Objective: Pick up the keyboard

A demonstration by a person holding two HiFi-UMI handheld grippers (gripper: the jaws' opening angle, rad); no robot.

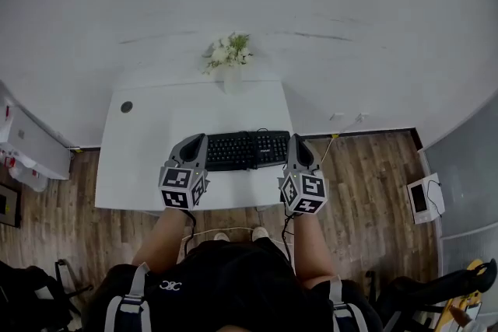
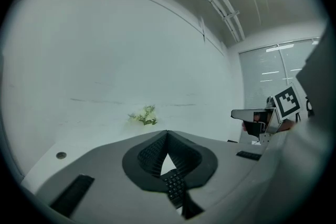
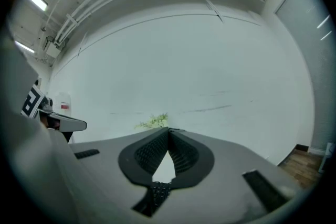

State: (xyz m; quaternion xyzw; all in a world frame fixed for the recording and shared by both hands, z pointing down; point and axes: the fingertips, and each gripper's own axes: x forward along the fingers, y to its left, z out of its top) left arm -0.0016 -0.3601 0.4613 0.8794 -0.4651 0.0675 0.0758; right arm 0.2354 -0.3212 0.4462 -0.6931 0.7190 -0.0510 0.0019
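A black keyboard (image 1: 237, 150) lies flat near the front edge of the white desk (image 1: 148, 144). My left gripper (image 1: 200, 139) hovers at its left end and my right gripper (image 1: 295, 138) at its right end, both pointing away from me. In the left gripper view the jaws meet at the tips (image 2: 167, 132), shut and empty, and keyboard keys (image 2: 176, 186) show through the gap behind them. The right gripper view shows the same: tips together (image 3: 168, 128), keys (image 3: 157, 194) below. Neither gripper holds the keyboard.
A white vase of flowers (image 1: 229, 62) stands at the desk's back edge against the wall. A round cable hole (image 1: 126, 106) sits at the back left. On the wooden floor lie a white device (image 1: 424, 198) at right and a low cabinet (image 1: 31, 148) at left.
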